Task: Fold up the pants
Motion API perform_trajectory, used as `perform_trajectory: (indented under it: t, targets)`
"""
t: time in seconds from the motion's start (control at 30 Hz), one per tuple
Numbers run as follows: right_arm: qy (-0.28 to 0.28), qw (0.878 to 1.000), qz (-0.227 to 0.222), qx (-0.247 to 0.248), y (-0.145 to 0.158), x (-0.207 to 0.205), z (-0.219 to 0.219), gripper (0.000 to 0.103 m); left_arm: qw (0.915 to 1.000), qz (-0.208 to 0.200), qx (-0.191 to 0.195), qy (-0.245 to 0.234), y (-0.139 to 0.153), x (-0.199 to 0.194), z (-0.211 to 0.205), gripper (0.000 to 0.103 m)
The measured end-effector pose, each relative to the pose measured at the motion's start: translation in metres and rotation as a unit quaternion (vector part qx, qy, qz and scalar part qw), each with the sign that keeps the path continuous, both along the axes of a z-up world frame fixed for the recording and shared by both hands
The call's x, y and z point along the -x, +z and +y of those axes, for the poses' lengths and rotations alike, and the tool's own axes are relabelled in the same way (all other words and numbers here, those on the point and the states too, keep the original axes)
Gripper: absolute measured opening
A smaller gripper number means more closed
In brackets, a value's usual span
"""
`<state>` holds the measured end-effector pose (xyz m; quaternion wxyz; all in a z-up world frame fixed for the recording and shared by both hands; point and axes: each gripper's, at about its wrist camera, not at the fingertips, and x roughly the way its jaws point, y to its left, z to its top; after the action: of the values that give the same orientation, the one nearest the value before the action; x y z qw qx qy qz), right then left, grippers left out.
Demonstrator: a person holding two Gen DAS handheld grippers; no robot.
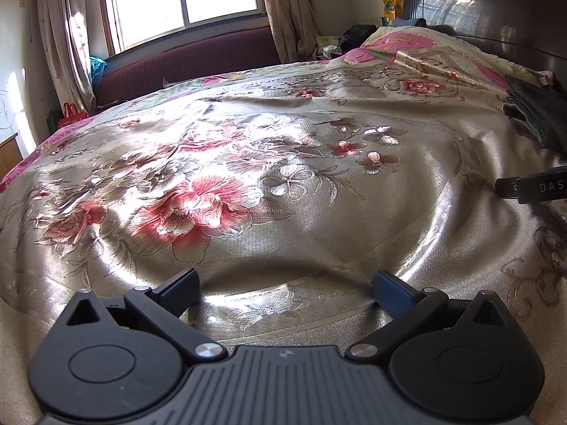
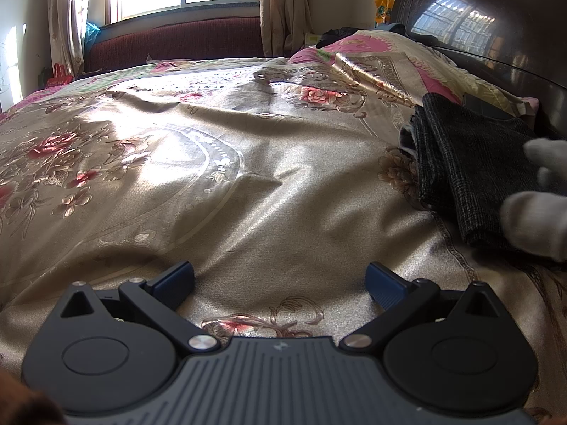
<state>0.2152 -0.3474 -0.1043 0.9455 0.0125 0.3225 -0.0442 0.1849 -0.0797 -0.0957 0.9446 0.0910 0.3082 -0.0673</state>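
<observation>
While both grippers hover empty over the bedspread (image 2: 248, 184), we have nothing to fold yet.
Nearest us, the left gripper (image 1: 285, 290) and right gripper (image 2: 280, 281) have their jaws spread wide; farther right, near the headboard (image 2: 496, 35), lie the dark pants (image 2: 471, 163), seemingly bunched, so we should probably reach there and spread them flat first.
</observation>
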Motion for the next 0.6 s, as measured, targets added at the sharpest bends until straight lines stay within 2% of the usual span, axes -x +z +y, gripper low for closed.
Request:
perform_trajectory:
  t: [0.27,0.6]
  targets:
    - [0.0,1.0,0.0,-0.019,-0.0003,-0.0002,-0.0058,0.102,0.9999,0.003,0.011,0.0,-0.0012,-0.0004,0.0024,0.103]
    - [0.0,1.0,0.0,-0.005,0.0002,-0.0003,-0.0018,0.102,0.9999,-0.001,0.016,-0.001,-0.0006,0.0002,0.0038,0.103]
